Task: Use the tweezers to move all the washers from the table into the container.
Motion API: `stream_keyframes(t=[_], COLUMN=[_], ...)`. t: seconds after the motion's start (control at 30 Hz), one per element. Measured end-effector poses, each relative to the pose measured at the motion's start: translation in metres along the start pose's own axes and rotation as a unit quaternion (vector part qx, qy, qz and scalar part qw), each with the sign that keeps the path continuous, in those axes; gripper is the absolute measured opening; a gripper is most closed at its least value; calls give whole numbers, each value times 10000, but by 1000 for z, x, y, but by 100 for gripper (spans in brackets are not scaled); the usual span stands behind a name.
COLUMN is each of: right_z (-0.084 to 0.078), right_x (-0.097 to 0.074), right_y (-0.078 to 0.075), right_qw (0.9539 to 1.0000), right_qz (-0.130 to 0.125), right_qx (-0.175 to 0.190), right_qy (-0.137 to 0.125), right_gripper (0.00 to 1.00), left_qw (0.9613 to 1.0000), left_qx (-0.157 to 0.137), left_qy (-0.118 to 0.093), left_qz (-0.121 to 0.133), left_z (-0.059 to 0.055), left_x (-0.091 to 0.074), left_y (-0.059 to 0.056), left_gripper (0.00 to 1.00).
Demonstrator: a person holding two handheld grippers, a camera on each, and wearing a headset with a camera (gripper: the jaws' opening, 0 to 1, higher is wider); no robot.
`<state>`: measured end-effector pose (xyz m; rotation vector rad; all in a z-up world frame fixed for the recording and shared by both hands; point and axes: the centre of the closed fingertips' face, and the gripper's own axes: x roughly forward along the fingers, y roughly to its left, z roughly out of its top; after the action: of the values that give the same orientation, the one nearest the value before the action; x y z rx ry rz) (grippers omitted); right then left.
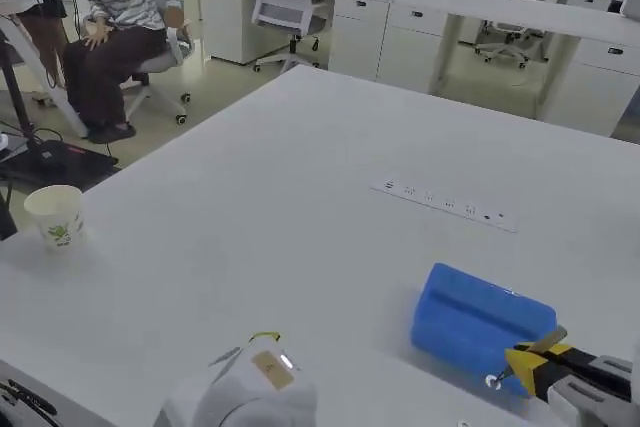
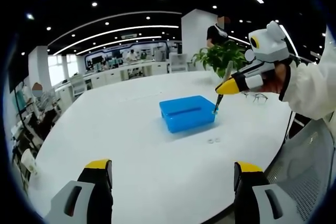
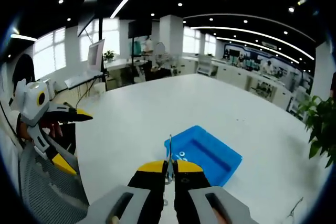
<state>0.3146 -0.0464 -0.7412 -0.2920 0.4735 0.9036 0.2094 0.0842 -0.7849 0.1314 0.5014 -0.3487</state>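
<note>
The blue container (image 1: 470, 312) lies on the white table (image 1: 300, 227) at the near right. My right gripper (image 1: 522, 361) is shut on the tweezers (image 1: 545, 342) just by the container's near corner. A small washer (image 1: 492, 381) appears at the tweezers' tip. In the right gripper view the tweezers (image 3: 170, 153) point over the container (image 3: 210, 156), with washers (image 3: 180, 155) inside it. From the left gripper view, two washers (image 2: 212, 140) lie on the table in front of the container (image 2: 187, 113). My left gripper (image 2: 172, 174) is open and holds nothing.
A paper cup (image 1: 55, 215) stands at the table's left edge. A power strip (image 1: 445, 204) lies behind the container. A person (image 1: 115, 27) sits on a chair beyond the table. Glasses (image 2: 255, 97) lie near the table's far side, with a potted plant (image 2: 220, 56) behind.
</note>
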Motion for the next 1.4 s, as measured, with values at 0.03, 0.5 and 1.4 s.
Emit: stream_keyframes(t=[0.03, 0.5, 1.4], right_z=[1, 18, -9], right_x=[0, 21, 80], right_y=[-1, -22, -40], right_qw=[10000, 9999, 9983], right_qz=[-7, -130, -126], right_qx=[-7, -70, -270], right_qy=[-2, -54, 497], right_gripper=[2, 2, 2], left_qw=[10000, 10000, 9998], left_qx=[20, 56, 79], left_qy=[15, 23, 195], left_qz=[6, -8, -66], left_z=[-1, 0, -6], left_x=[0, 0, 2], left_y=[0, -1, -3], left_gripper=[99, 99, 99])
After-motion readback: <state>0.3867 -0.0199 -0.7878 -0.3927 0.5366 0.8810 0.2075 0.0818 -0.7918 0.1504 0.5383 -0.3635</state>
